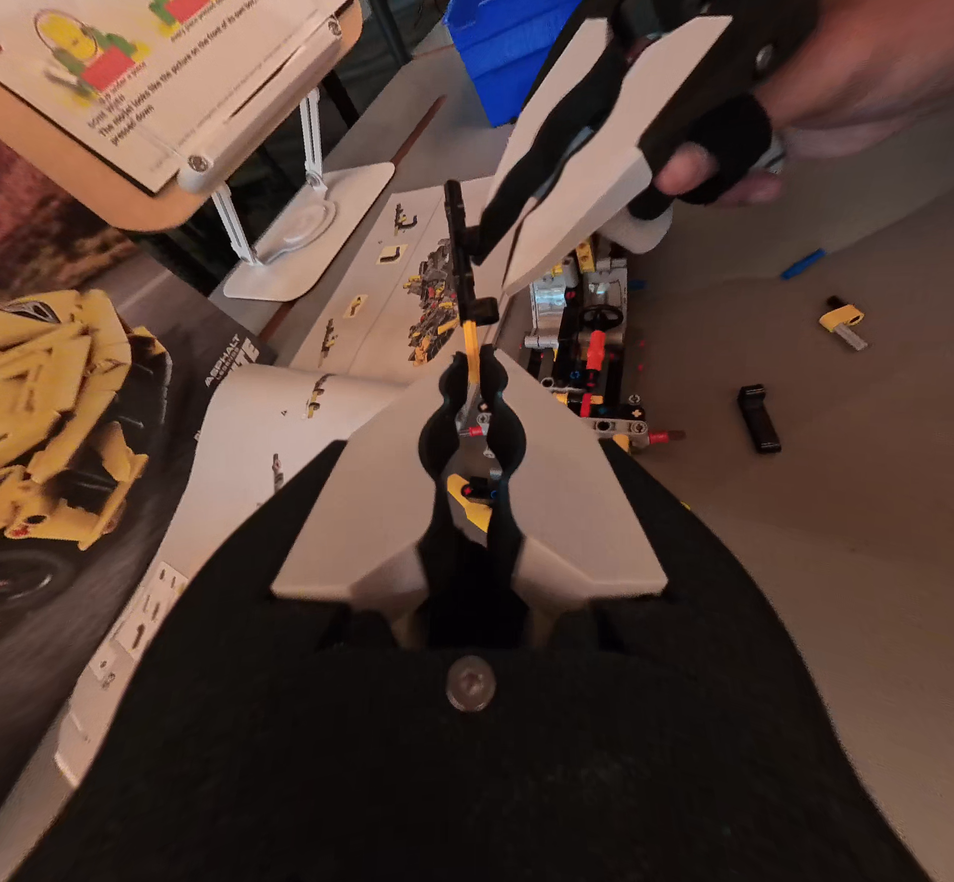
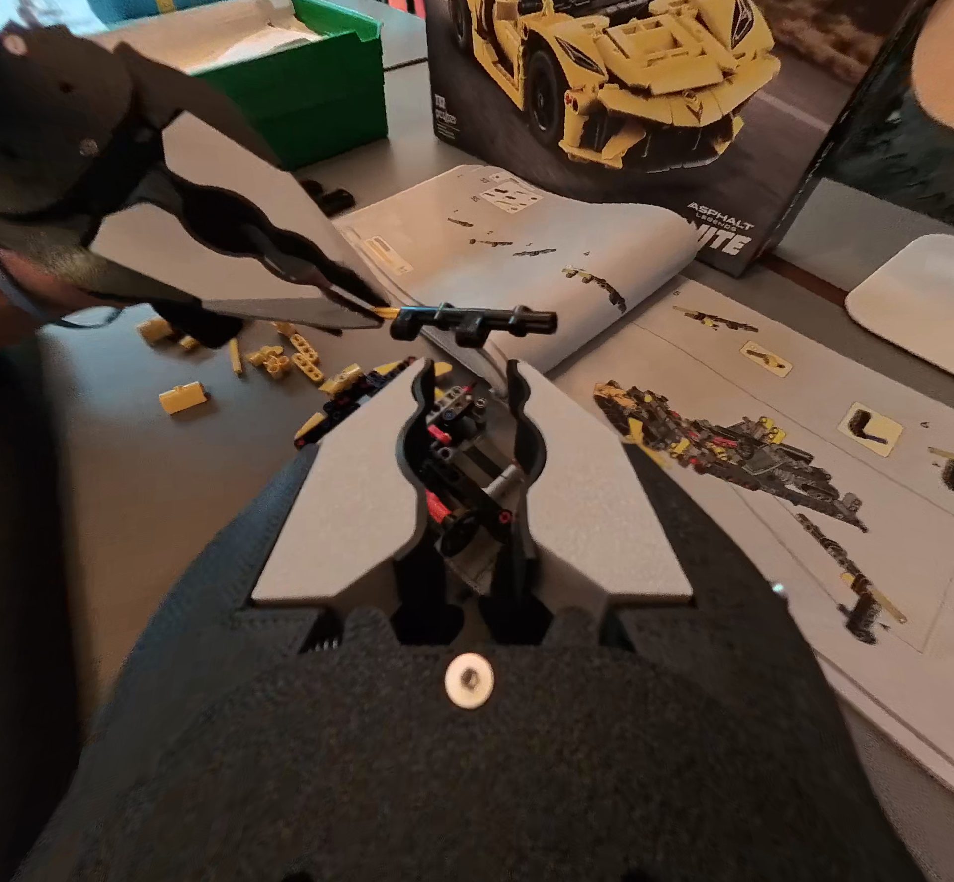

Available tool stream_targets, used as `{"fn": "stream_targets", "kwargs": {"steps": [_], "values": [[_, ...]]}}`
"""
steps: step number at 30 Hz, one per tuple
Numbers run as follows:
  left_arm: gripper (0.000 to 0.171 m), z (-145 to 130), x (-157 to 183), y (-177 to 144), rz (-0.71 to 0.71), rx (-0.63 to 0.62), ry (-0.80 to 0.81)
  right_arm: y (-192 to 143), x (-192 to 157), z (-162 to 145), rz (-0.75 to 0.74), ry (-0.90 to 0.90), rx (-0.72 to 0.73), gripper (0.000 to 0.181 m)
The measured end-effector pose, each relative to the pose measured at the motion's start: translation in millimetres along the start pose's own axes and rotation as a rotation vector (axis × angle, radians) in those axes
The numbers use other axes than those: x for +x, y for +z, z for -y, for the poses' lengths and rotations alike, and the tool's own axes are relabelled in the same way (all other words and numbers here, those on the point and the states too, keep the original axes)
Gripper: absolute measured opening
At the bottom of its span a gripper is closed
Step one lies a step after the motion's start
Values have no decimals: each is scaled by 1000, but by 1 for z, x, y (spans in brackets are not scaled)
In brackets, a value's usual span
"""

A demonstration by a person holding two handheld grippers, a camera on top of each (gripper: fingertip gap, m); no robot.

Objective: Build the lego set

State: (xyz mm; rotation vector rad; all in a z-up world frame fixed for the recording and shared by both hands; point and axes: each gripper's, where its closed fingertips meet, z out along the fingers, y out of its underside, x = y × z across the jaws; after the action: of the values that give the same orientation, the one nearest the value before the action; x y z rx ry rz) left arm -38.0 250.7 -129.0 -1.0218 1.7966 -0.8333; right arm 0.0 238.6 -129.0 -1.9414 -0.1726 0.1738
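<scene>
Left wrist view: yellow axle with black connectors is pinched by left gripper above instruction booklet; right gripper is held wide apart, empty.

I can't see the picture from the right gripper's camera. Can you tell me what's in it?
The left gripper holds up a thin yellow-and-black Lego rod assembly by its yellow end, above the open right gripper. Below are the half-built Lego car, an open instruction booklet, scattered yellow pieces, and a box picturing a yellow car.
</scene>
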Motion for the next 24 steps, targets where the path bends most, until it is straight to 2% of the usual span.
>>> {"fn": "stream_targets", "kwargs": {"steps": [7,17,24], "values": [[1,3,0,-2,4,25,12,-5,-1,6,134,179,51,24],[2,10,3,-5,-19,63,-2,-8,-10,11,239,275,79,21],[2,14,7,-7,-24,90,30,-17,-13,22,378,436,138,19]]}}
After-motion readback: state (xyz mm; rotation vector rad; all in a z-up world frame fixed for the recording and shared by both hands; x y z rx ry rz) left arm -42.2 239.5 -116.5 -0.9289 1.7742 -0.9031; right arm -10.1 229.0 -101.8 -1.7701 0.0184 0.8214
